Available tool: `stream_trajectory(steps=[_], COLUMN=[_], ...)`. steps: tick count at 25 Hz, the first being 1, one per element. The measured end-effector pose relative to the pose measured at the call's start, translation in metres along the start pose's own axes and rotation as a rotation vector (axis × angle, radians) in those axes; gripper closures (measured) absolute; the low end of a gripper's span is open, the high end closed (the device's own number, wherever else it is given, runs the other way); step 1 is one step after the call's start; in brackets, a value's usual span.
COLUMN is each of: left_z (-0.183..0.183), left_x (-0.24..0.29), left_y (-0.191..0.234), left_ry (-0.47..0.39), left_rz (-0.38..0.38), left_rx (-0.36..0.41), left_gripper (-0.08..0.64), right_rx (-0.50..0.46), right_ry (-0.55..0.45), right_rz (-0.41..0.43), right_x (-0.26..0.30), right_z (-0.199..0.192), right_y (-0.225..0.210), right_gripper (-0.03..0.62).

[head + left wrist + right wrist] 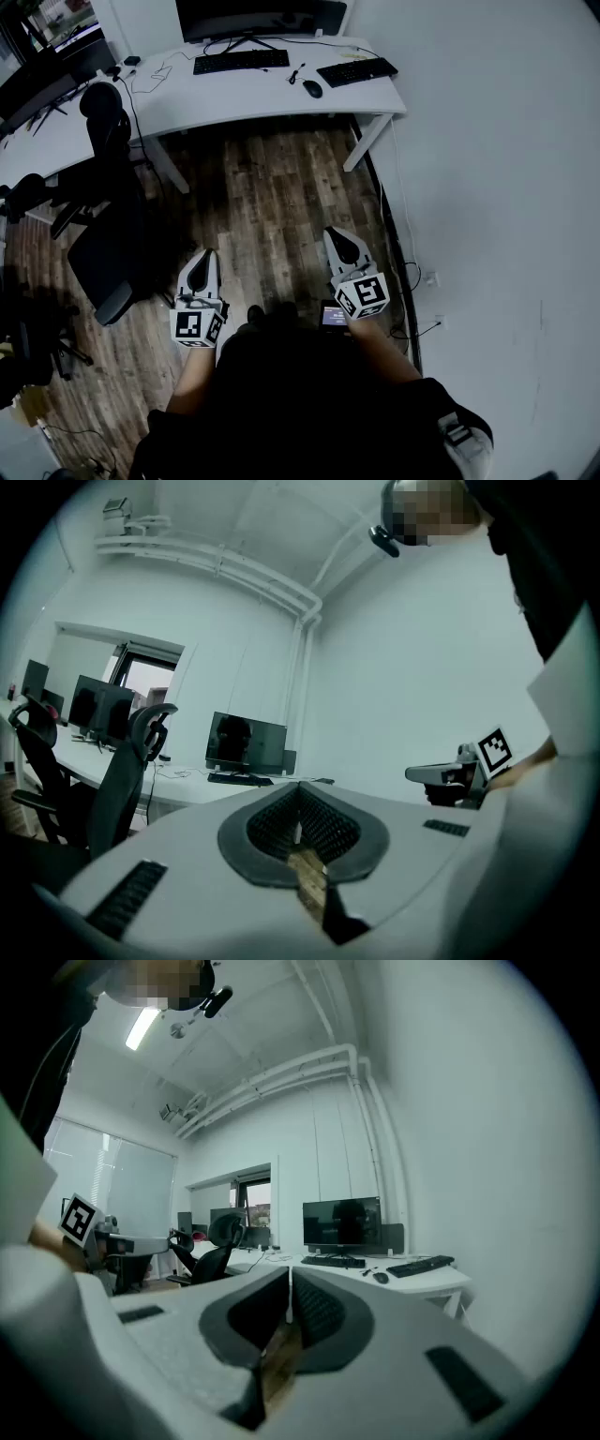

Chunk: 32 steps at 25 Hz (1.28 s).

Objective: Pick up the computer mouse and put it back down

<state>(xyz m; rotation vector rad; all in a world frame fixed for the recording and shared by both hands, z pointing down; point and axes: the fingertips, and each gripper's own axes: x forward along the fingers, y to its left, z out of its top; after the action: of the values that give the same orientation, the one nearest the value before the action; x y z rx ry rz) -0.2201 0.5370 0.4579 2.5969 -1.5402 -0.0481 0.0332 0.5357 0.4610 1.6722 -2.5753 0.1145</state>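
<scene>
We are holding both grippers over a floor [272, 197] of brown wood planks, well back from a white, smooth-topped desk [234, 98]. At the far left a black chair [103, 253] with a rounded headrest is standing before the desk's left part.

Our left gripper [202, 255], a pale matte shell with a square-marked cube [197, 326] at its rear, is pointing out over the planks. Its dark ribbed pads [328, 827] are meeting in a thin seam, so its jaws are closed with nothing between them.

On the desk a flat black keyboard [241, 61] is lying near the back edge, before a dark glossy monitor [248, 14]. To its right the mouse [312, 89], small, black and oval, is resting toward the desk's right end. It is just left of a second keyboard [357, 71], which is lying at a slant near the right edge. The mouse is well apart from both grippers, and a thin cable [296, 73] is curling just beside it.

Our right gripper [334, 234] is shaped like the left one, and its jaws are likewise pressed together and empty.

At the right a plain white wall [497, 187] is running past the desk's right edge, with a dark cable [398, 234] trailing along its foot.
</scene>
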Motion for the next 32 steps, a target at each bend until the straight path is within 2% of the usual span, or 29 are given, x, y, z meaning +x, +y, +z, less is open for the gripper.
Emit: stream_trajectory(steps=[6,8,10,11,16,24,32], left_z=[-0.007,-0.010,-0.010,-0.010,-0.008,-0.005,-0.012], left_x=[0.011,0.014,0.017,0.018,0.027,0.049,0.077], left_y=[-0.023,-0.029,-0.032,-0.034,-0.037,-0.037,-0.026], left_ry=[-0.001,0.005,0.003,0.002,0.004,-0.005,0.021], left_rz=[-0.002,-0.005,-0.007,-0.009,-0.014,0.008,0.011], left_rx=[-0.015,-0.022,-0.025,-0.024,-0.015,-0.056,-0.043], left_gripper=[0.566,0.566,0.566,0.566,0.566,0.566,0.566], right_rx=[0.029,0.066,0.099,0.109,0.116,0.143,0.194], right_ry=[-0.031,-0.041,-0.031,-0.022,-0.018,-0.023,-0.021], right_rz=[0.017,0.033,0.034,0.034,0.052,0.073,0.093], right_x=[-0.012,-0.013,-0.012,-0.011,-0.011,-0.007,0.024], right_z=[-0.004,-0.007,-0.012,-0.015,-0.017,-0.024,-0.023], right_y=[-0.020,-0.025,-0.031,-0.034,-0.038,-0.066,-0.079], right_gripper=[0.569,0.504,0.370,0.359,0.360,0.365,0.367])
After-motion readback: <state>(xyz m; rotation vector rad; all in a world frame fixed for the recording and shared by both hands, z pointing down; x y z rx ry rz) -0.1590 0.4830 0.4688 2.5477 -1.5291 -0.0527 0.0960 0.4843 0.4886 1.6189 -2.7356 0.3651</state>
